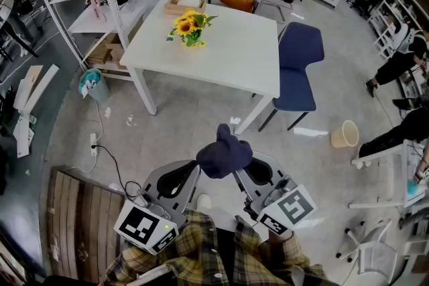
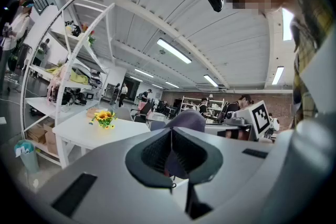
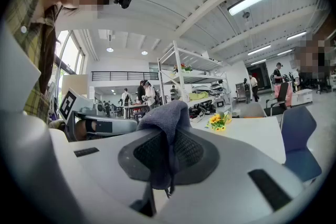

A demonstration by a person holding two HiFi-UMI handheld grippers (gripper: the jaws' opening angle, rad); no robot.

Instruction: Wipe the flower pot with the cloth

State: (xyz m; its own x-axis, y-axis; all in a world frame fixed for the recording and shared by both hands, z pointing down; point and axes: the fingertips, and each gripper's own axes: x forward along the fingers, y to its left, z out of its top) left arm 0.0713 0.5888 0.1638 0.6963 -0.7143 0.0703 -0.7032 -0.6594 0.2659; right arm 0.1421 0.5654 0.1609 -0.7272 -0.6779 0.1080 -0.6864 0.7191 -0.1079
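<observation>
- The left tongs and right tongs are both clenching the bunched dark-blue cloth; tugging apart may be freeing it.
- The yellow-flowered pot, upper centre on the white table, is risking tipping under hard wiping.

- Grey polished concrete floor runs across the room, with a white power strip lying on it
- White square table stands mid-room
- Dark blue plastic chair sits just beside the table's right edge
- White metal shelving rack stands left of the table
- Brown slatted wooden panel lies at lower left
- Beige bucket lies tipped on the floor
- White ribbed ceiling carries long strip lights
</observation>
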